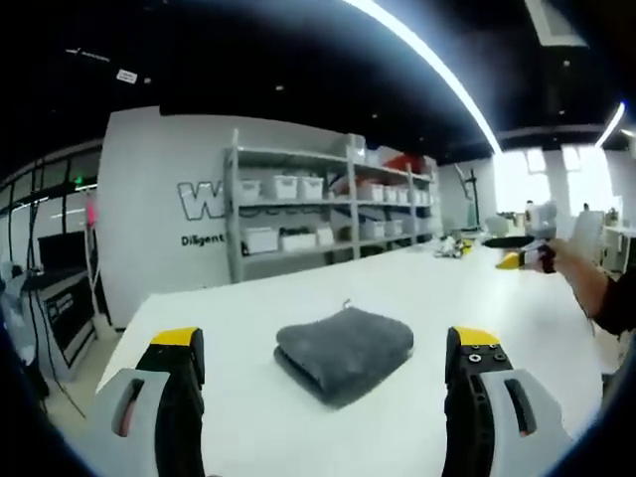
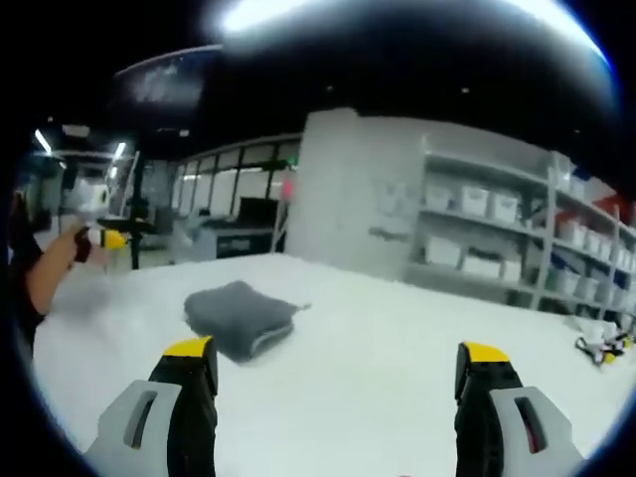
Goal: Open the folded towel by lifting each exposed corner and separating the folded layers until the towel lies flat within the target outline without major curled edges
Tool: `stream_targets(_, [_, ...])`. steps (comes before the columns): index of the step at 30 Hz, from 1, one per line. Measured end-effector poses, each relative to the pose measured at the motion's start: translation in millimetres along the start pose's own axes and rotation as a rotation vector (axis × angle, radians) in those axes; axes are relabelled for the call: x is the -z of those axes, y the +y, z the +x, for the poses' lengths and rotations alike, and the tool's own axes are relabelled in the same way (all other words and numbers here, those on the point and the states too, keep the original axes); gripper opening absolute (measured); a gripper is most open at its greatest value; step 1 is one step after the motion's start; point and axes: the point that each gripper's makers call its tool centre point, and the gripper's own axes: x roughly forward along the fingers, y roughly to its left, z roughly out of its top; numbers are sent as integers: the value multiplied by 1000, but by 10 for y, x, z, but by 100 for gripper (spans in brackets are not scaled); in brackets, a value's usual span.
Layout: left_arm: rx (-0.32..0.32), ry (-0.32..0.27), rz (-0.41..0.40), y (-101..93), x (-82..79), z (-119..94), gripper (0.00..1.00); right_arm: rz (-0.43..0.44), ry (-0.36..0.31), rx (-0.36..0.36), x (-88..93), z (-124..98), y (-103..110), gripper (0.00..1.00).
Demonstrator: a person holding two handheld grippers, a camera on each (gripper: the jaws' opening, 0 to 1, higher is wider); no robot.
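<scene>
Two grippers are held above a white tabletop (image 1: 417, 288), and each one has its fingers spread wide with nothing between them. In the left gripper view, the left gripper (image 1: 325, 363) shows two grey fingers with yellow tips. The folded grey towel (image 1: 344, 351) lies on the tabletop just beyond the fingertips, between the two fingers and a little nearer to the left one. Its layers are stacked, and no finger touches it. Beyond the right finger, far off, the other gripper (image 1: 522, 254) comes into this view, held by a person's hand with a dark sleeve.

In the right gripper view, the right gripper (image 2: 338, 368) also has grey fingers with yellow tips. Here the towel (image 2: 238, 315) lies ahead of the left finger, close to its tip but apart from it. Far beyond the left finger, a hand holds a yellow-tipped gripper (image 2: 107, 238). Behind the tabletop stand shelves (image 1: 318, 204) with white boxes (image 1: 286, 186).
</scene>
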Motion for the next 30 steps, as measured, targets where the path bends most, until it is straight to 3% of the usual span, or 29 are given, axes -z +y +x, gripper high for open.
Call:
stream_targets(2, [7, -1, 6, 17, -15, 72, 99, 2, -9, -10, -56, 114, -17, 100])
stream_targets(6, [21, 36, 27, 71, 119, 265, 99, -3, -6, -9, -84, 372, -143, 100])
stream_targets(11, [-34, 14, 48, 199, 260, 457, 99, 20, -14, 10, 87, 562, -176, 98])
stream_targets(13, [-28, 24, 63, 176, 340, 480, 99, -2, 28, -38, 236, 593, -80, 99])
stream_targets(17, [0, 18, -6, 122, 437, 517, 99, 101, 5, -77, 349, 620, -16, 98])
stream_targets(19, [2, 43, -16, 128, 539, 548, 99, 107, 10, -81, 375, 637, -6, 98])
stream_targets(22, [-2, 77, 12, 130, 672, 597, 99, 86, 2, -77, 376, 642, 77, 98])
stream_targets(30, [11, 74, 27, 122, 696, 815, 98, 91, -7, -95, 286, 806, 107, 97])
